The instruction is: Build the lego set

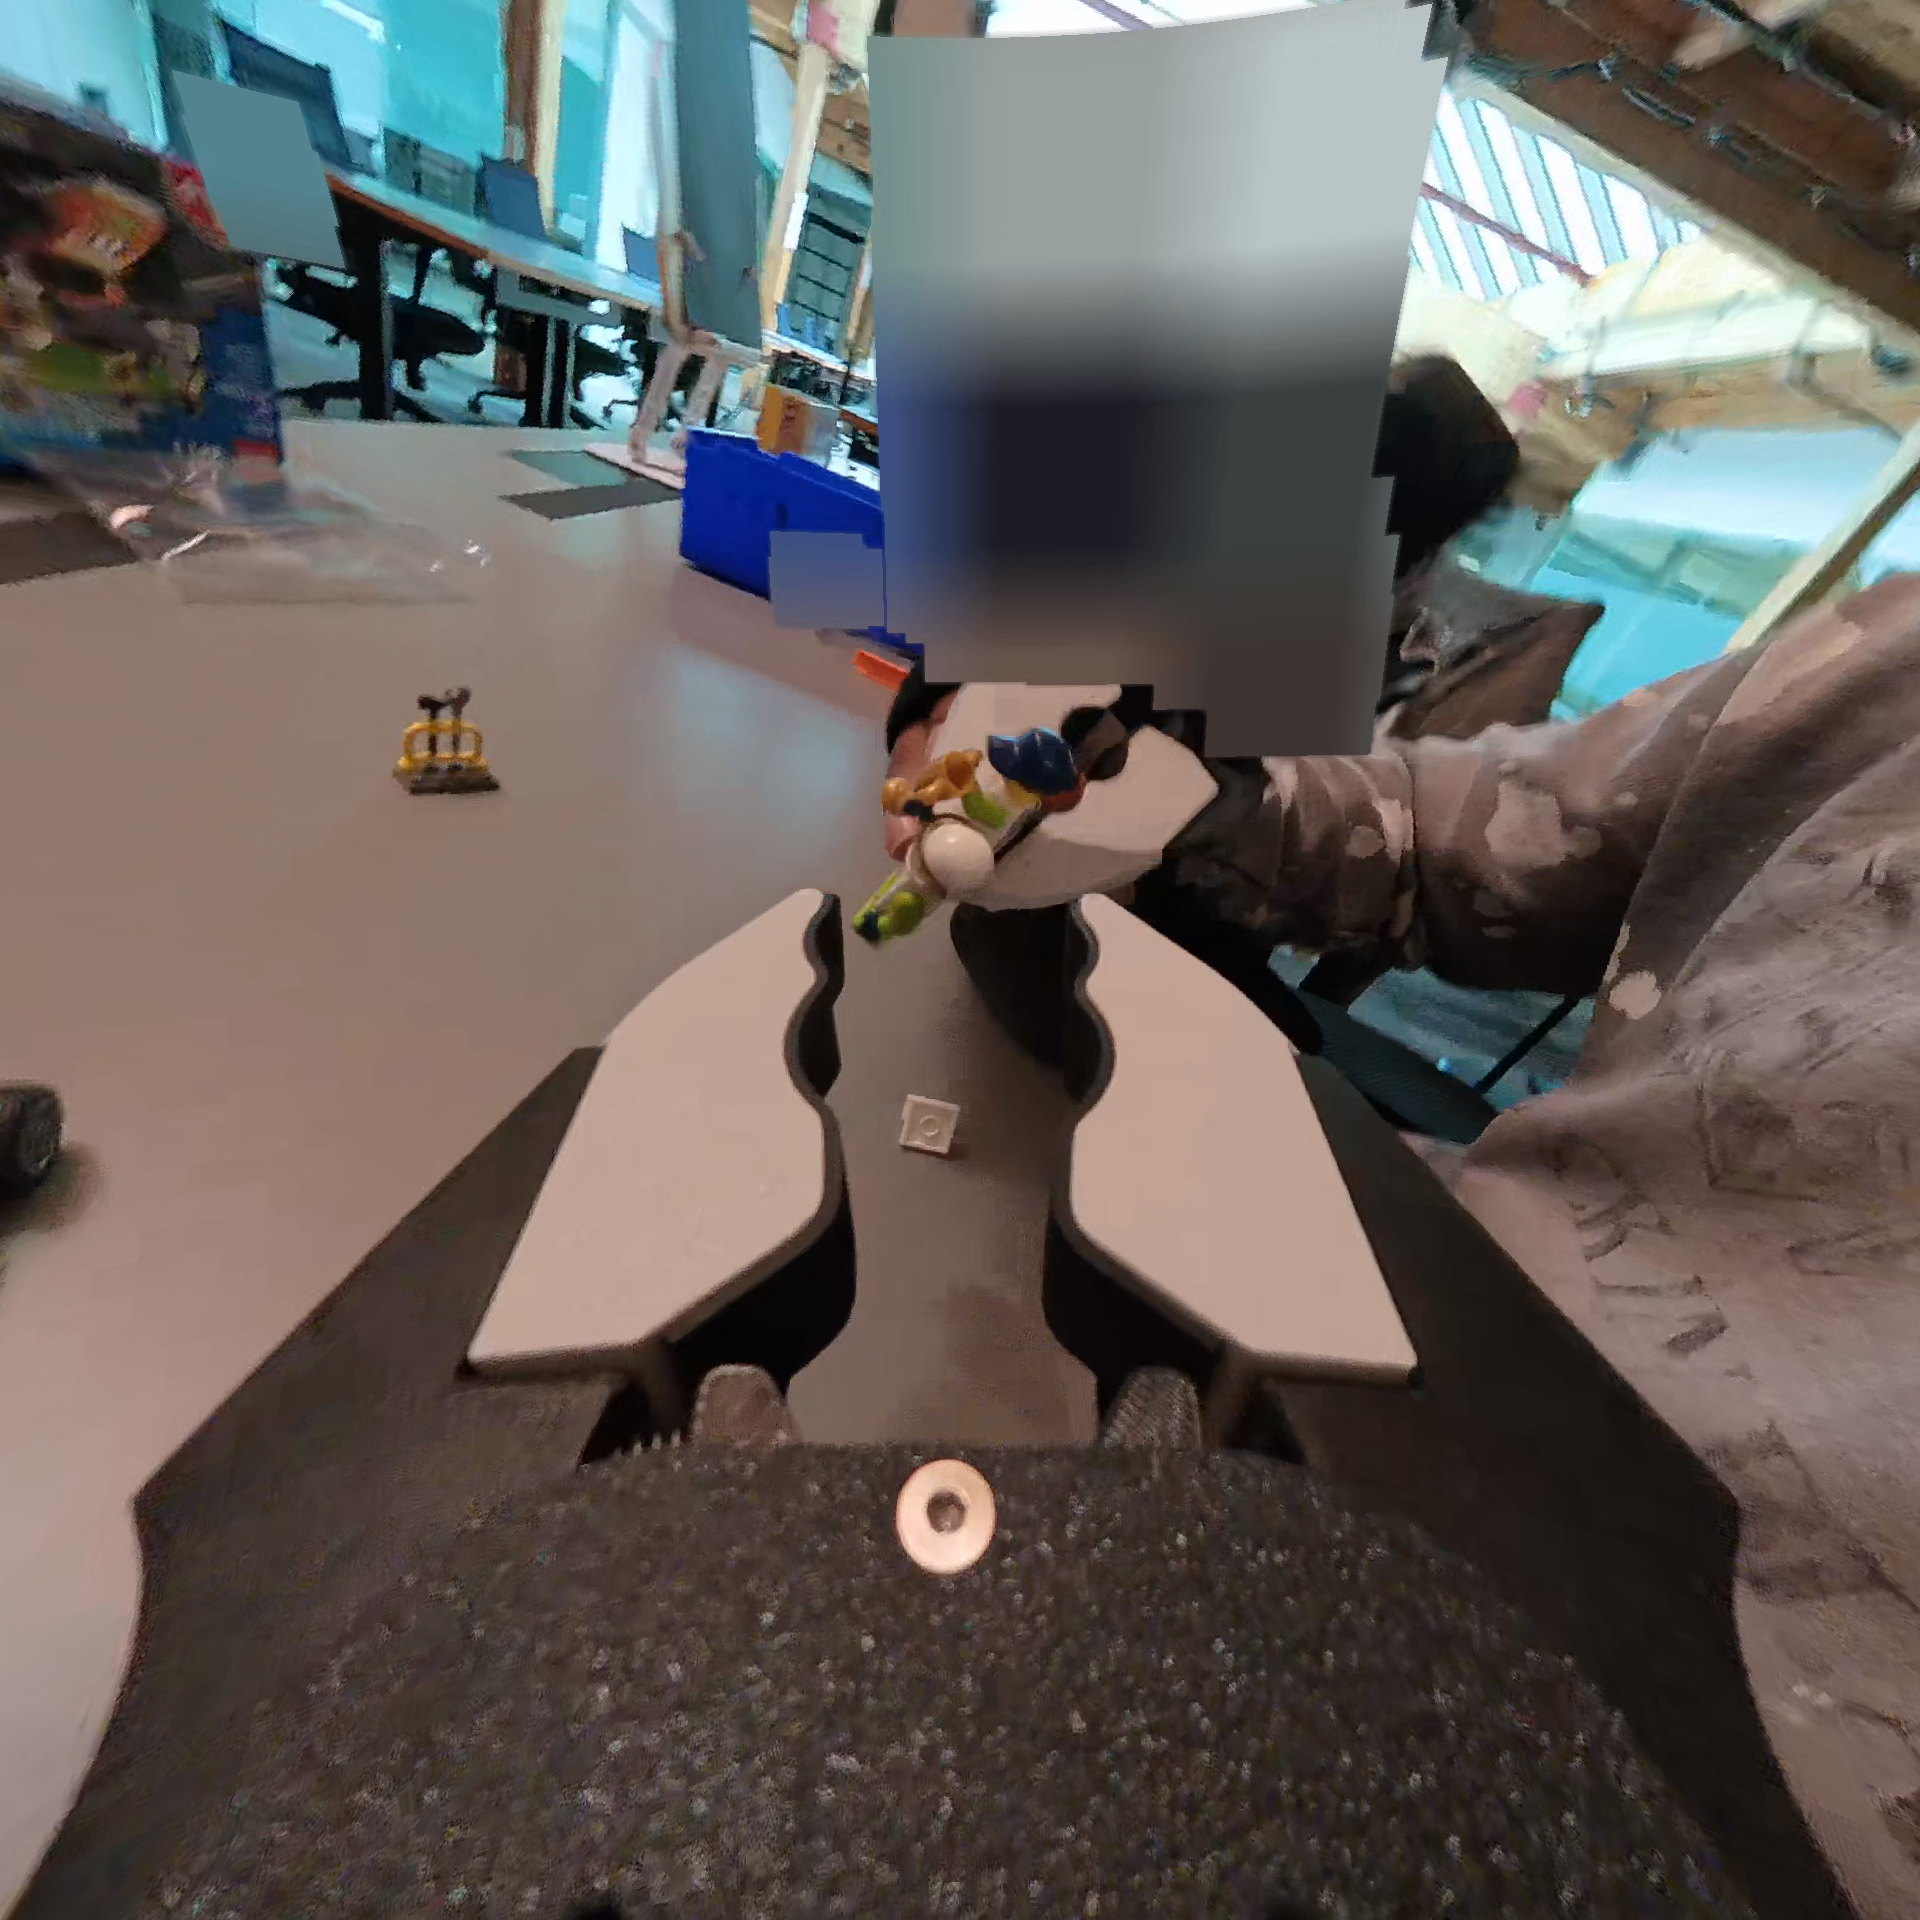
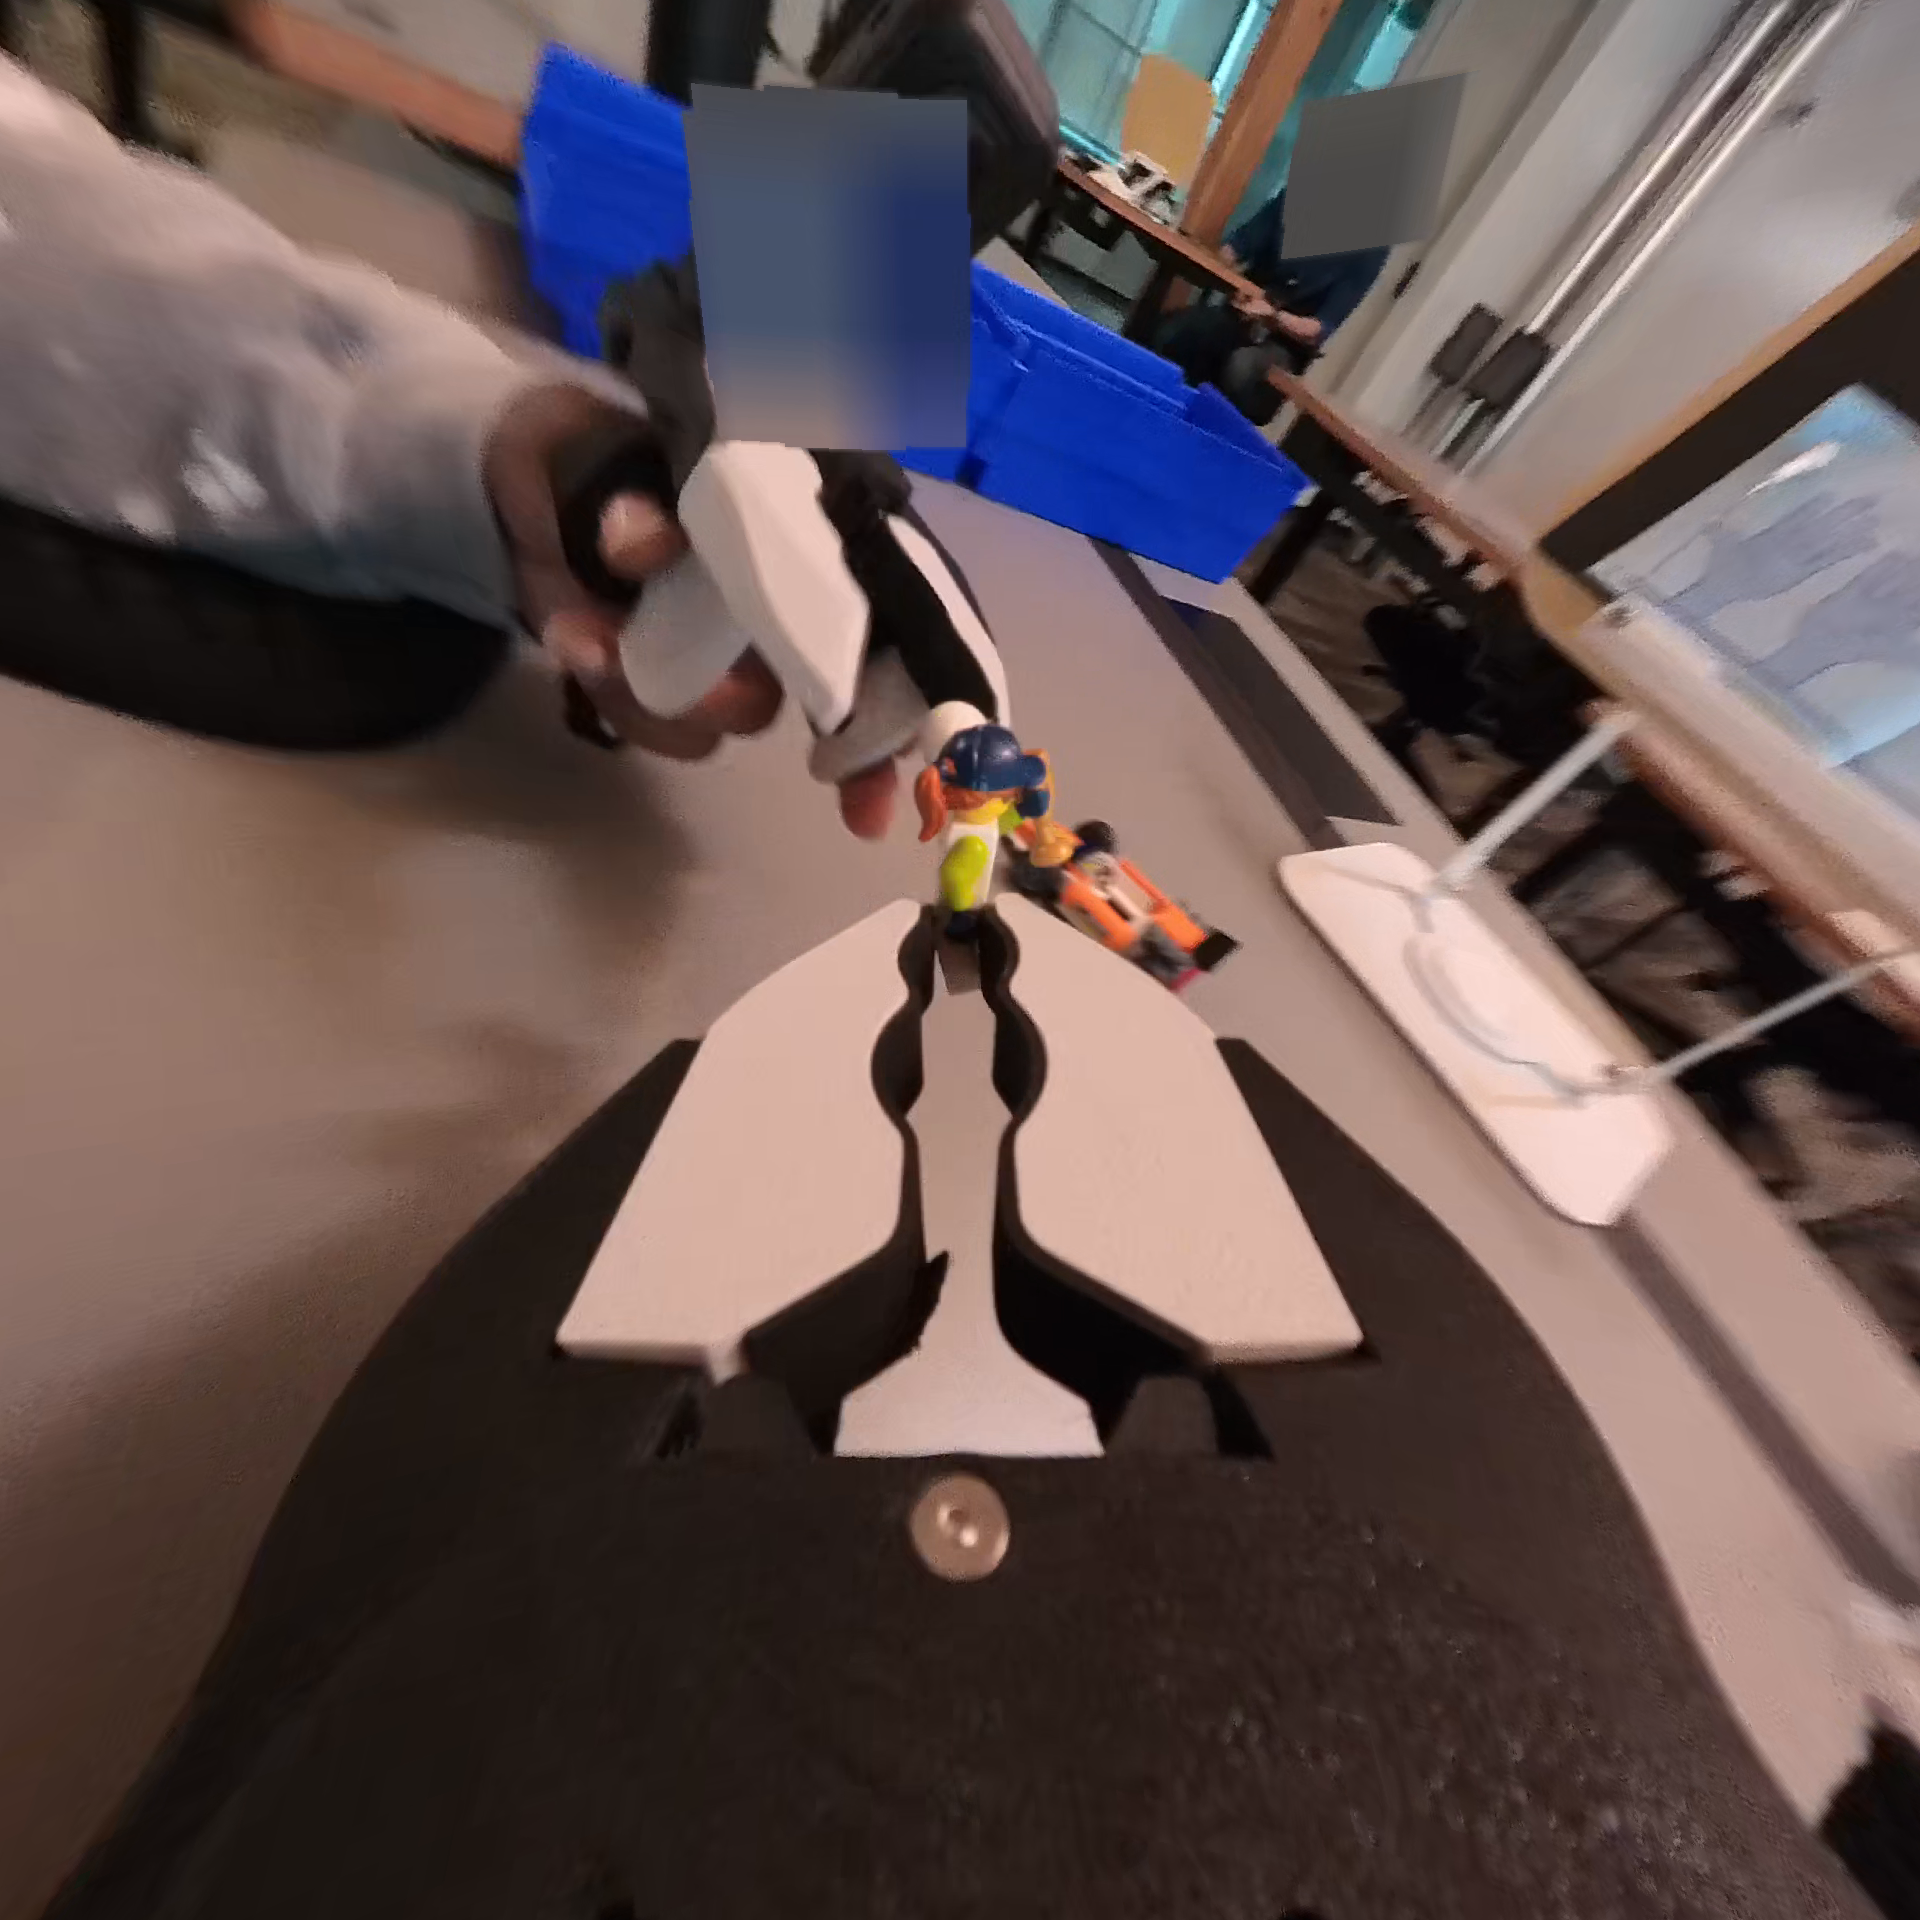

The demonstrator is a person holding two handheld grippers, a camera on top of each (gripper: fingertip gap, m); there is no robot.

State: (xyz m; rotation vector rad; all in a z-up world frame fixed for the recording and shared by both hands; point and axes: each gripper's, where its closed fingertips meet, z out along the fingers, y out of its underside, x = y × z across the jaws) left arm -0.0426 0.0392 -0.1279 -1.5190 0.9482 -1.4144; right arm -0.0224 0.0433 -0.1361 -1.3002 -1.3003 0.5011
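My right gripper [image 2: 961, 920] is shut on the legs of a minifigure [image 2: 977, 831] with a blue cap, orange hair, lime-and-white clothes and a gold trophy in its hand. In the left wrist view the minifigure [image 1: 1003, 800] hangs tilted in the right gripper [image 1: 1049, 842], just beyond my left fingertips. My left gripper [image 1: 954, 930] is open and empty, above the grey table [image 1: 312, 935]. A small white square plate [image 1: 928, 1124] lies on the table between its fingers. An orange race car [image 2: 1127, 914] lies on the table behind the minifigure.
A small yellow and grey build [image 1: 445, 743] stands on the table to the left. A black wheel [image 1: 26, 1138] lies at the left edge. The set's box [image 1: 114, 301] and a clear bag [image 1: 312, 540] are far left. Blue bins [image 2: 1091, 416] and a white lamp base [image 2: 1455, 1029] are nearby. Both grippers' tips are close together, under 4 cm apart.
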